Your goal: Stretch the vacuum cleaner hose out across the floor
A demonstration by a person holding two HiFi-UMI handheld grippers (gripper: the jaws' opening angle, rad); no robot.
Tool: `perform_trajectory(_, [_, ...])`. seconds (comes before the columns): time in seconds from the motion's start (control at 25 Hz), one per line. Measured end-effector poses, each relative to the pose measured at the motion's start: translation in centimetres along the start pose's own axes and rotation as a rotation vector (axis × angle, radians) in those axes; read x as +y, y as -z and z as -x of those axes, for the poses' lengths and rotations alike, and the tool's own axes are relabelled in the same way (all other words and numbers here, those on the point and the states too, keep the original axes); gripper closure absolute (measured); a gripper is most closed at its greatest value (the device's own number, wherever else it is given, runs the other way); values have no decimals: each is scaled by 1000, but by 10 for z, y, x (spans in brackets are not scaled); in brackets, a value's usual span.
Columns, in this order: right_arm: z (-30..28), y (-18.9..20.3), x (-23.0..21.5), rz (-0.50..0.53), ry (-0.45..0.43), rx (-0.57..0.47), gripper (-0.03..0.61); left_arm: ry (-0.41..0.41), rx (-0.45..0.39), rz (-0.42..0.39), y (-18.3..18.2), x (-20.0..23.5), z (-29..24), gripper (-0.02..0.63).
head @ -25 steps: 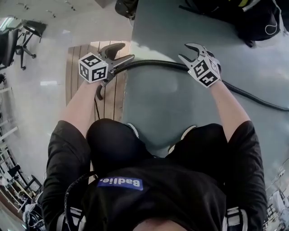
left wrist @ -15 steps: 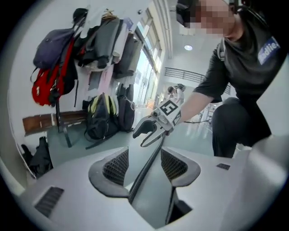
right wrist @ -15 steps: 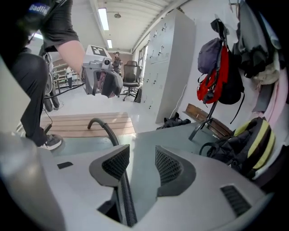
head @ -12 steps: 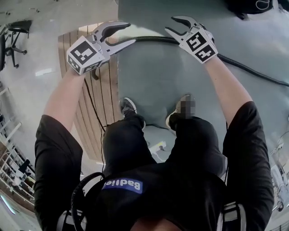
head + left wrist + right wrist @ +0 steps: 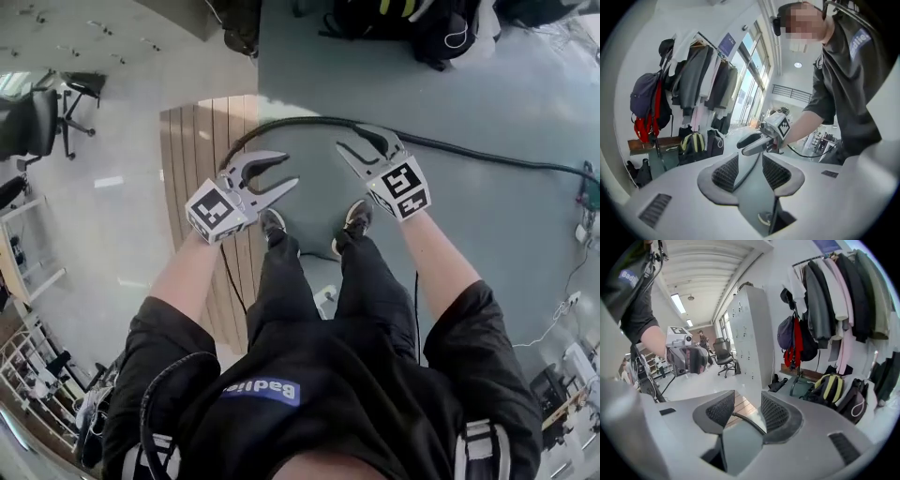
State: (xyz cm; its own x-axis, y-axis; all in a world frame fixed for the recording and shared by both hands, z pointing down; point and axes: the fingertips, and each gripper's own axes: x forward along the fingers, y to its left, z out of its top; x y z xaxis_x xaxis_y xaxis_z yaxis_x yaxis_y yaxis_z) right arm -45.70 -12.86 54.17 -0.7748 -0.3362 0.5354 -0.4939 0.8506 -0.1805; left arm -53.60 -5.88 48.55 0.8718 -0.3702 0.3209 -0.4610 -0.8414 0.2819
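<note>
We've stood up since a second ago and both grippers have lifted clear of the hose (image 5: 309, 119). Left gripper (image 5: 289, 169): jaws closing on nothing. The hose lies on the green floor (image 5: 469, 84) ahead of our shoes (image 5: 272, 223), bowed from the wooden strip (image 5: 202, 141) to the floor's right edge. Right gripper (image 5: 352, 138): jaws part open, empty. Risk, as we judge it: a half-shut left gripper would knock the hose rather than straddle it, leaving the bow, and a step forward could tread on it.

Vacuum cleaner hose (image 5: 300, 119): black, slender, lying flat and unheld. It arcs off the wooden strip (image 5: 192, 150) at left, then trails across the grey-green floor (image 5: 487, 225) toward the right edge.
</note>
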Motion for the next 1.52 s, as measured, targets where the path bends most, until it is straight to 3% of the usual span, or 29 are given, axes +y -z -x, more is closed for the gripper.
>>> perform_trajectory(0.2, [164,-70,68,-20,21,-18,400,53,-22,28,-121,-136,9,448])
perform_trajectory(0.4, [290,-121,133,11,34,-86,400,83,-92,-11,-210,-210,21,456])
perform_trajectory(0.52, [335,-134,164,-10,106,-140,400,151,-110,-41,-230,-248,32,457])
perform_trajectory(0.68, [359,-138,203,-98,228,-231,402,190,-76,-53,-218,-291,52,466])
perform_trajectory(0.8, [375,-137,233,-152,249,-276,402,217,-83,-22,-211,-322,59,476])
perform_trajectory(0.96, [397,-147,265,-152,207,-352,402,235,-97,-29,-217,-354,56,507])
perform_trajectory(1.12, [444,-167,280,-109,142,-465,402,243,-180,-83,-256,-397,46,575])
perform_trajectory(1.16, [456,-172,280,-89,115,-488,421,233,-197,-98,-268,-403,42,603])
perform_trajectory(1.28, [488,-183,276,-18,13,-545,494,179,-241,-134,-295,-415,22,606])
perform_trajectory(1.4, [523,-178,263,22,-66,-565,566,113,-275,-118,-309,-431,-10,606])
perform_trajectory(1.52, [557,-170,246,60,-113,-567,574,107,-279,-142,-317,-461,-44,606])
